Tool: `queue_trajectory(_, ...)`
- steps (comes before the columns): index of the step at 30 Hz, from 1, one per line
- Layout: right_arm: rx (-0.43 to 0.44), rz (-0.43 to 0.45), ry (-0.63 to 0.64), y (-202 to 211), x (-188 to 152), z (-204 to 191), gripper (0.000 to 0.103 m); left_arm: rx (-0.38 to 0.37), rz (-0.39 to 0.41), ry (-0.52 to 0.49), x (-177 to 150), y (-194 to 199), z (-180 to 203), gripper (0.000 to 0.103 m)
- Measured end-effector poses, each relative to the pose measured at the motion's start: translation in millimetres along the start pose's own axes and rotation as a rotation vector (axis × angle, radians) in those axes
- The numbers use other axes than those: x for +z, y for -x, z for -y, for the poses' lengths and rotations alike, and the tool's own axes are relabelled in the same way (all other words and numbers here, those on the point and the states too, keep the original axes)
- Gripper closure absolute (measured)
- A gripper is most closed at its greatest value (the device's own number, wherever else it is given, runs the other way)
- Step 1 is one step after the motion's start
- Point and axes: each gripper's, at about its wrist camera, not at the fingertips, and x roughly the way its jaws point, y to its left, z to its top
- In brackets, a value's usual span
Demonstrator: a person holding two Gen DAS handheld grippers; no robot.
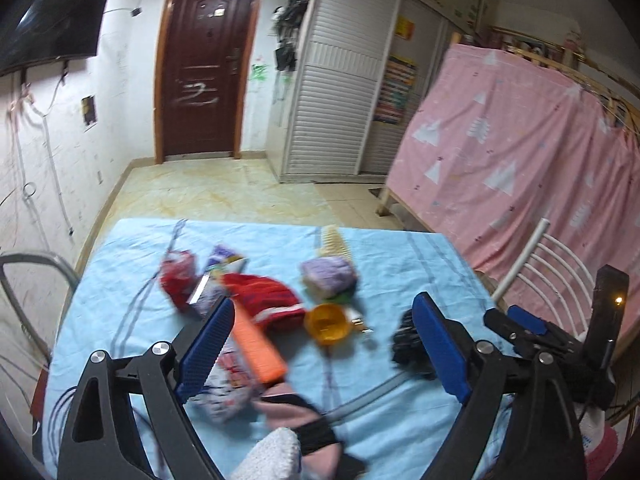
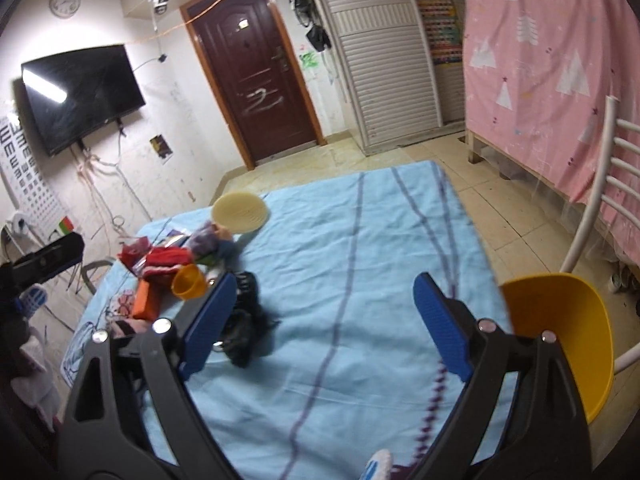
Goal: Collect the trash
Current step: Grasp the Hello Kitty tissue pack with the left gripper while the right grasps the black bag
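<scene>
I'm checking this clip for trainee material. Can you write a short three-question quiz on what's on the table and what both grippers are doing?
1. True or false: the left gripper is shut on the orange cup.
2. What colour is the cloth covering the table?
3. Which lies nearest the right gripper? A) black clump B) cream bowl C) red knit item

Key: 1 false, both grippers are open and empty; 2 light blue; 3 A.

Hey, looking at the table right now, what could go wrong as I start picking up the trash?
The clutter is packed tight: the orange block lies against the red knit hat, so the open left gripper may snag both. The orange cup lies on its side and could roll if nudged. The black tangled item sits against the open right gripper finger and may drag along.
</scene>
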Motion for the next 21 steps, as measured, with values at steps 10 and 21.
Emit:
queue_trajectory(10,-0.006,-0.046,0.085,-24.8,6.6,-43.1,0.016,0.078,-0.062,0.047,-15.0,-12.8,-57.4,0.021)
queue_trajectory(21,-0.038,-0.131,0.135,-58.7,6.8,-58.7,0.011,0.079,-0.190,0.060,-38.5,-50.6,-91.1,0.021)
